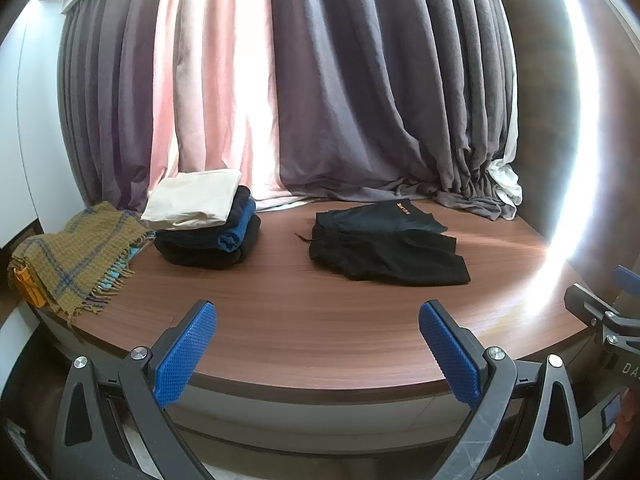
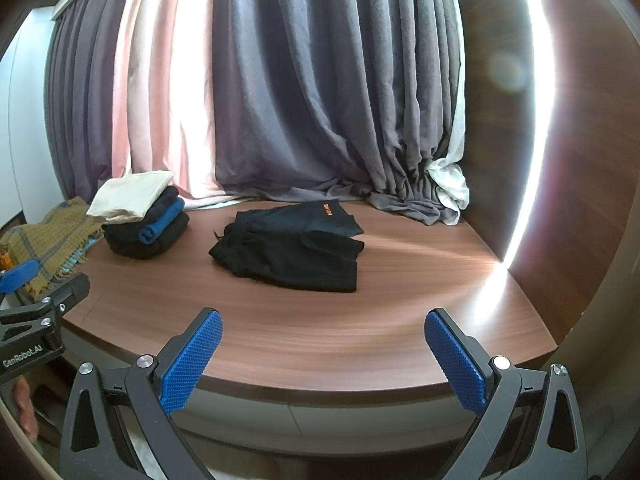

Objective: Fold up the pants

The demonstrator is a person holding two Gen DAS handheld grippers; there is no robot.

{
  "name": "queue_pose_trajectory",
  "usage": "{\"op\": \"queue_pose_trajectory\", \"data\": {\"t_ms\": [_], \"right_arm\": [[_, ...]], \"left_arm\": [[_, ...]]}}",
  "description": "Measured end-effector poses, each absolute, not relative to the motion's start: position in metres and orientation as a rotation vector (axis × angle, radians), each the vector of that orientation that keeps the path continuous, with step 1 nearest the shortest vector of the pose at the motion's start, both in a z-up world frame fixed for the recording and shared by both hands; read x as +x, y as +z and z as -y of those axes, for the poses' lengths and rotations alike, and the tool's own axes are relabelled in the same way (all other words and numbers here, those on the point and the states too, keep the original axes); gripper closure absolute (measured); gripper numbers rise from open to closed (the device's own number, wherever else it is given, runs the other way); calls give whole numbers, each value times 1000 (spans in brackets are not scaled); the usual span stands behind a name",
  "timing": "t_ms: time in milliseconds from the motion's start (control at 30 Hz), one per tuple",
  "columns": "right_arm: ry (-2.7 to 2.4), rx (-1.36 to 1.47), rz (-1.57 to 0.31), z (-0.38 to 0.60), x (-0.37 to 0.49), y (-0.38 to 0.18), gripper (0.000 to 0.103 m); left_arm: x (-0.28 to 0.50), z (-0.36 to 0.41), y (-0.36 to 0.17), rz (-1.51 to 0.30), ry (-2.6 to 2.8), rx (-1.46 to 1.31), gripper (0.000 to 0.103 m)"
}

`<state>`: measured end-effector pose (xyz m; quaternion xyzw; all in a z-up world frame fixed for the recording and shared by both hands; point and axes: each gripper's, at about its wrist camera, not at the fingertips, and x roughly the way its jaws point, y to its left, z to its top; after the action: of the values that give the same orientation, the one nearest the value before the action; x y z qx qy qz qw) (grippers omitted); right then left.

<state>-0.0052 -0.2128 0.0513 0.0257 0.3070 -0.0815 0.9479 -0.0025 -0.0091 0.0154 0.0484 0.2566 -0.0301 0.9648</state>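
While both of your grippers hang back at the near edge of the wooden table (image 1: 320,320), neither one has hold of anything. Your left gripper (image 1: 318,354) has its blue pads spread wide apart with only bare wood between them, and your right gripper (image 2: 324,360) stands the same way, released and empty. Each shows at the margin of the other's view, so you are holding them side by side, well short of the cloth.

Past the open stretch of table lie the black pants (image 2: 288,250), about mid-table and slightly to the right of the left camera's centre. They look like shorts with a drawstring trailing off the left end and a small orange mark on the far layer. They sit in a loose, doubled heap with layers overlapping unevenly, so I judge the folding as partly done at best: the bundle is not squared, and it has not joined the others.

Further left stands a neat stack of folded clothes (image 1: 208,236), dark pieces with a blue one between them and a cream one on top, which suggests earlier items are finished. Beside it lies a mustard plaid scarf (image 1: 76,252). Behind everything hang the grey and pink curtains (image 2: 280,100).

What remains, by my reading, is to tidy this pair and stack it.
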Motion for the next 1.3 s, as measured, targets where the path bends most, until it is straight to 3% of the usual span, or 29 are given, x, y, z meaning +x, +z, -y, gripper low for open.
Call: {"op": "queue_pose_trajectory", "data": {"t_ms": [1300], "right_arm": [[-155, 60, -599, 216, -6, 58, 1]], "left_arm": [[0, 17, 24, -483, -91, 96, 0]]}}
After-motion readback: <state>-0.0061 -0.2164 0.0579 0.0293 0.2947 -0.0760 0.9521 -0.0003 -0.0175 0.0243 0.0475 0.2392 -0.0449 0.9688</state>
